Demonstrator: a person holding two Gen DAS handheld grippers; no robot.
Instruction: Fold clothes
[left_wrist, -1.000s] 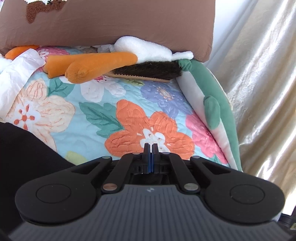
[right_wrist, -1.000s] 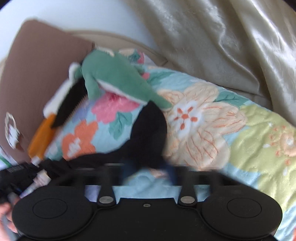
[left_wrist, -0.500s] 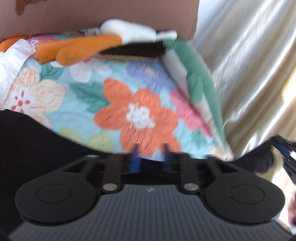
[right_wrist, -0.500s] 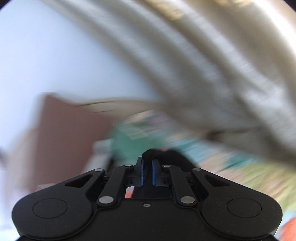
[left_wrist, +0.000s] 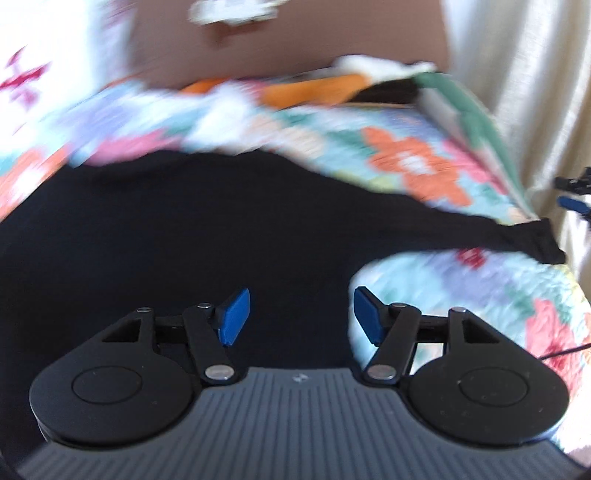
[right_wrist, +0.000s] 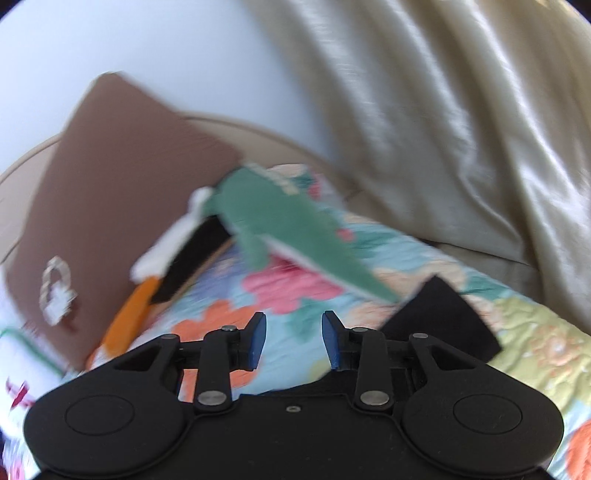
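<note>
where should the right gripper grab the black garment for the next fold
Probably the sleeve end that juts out over the floral quilt by the curtain. Its squared edge lies flat and free, so come down from above and pinch across that edge. The right gripper has just been opening and holds nothing; the left gripper is also open, above the black garment.

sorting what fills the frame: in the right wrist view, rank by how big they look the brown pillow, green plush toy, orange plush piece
1. brown pillow, largest by far.
2. green plush toy, clearly smaller.
3. orange plush piece, smallest, though it is partly hidden.

The view is blurred, so edges are rough.
</note>
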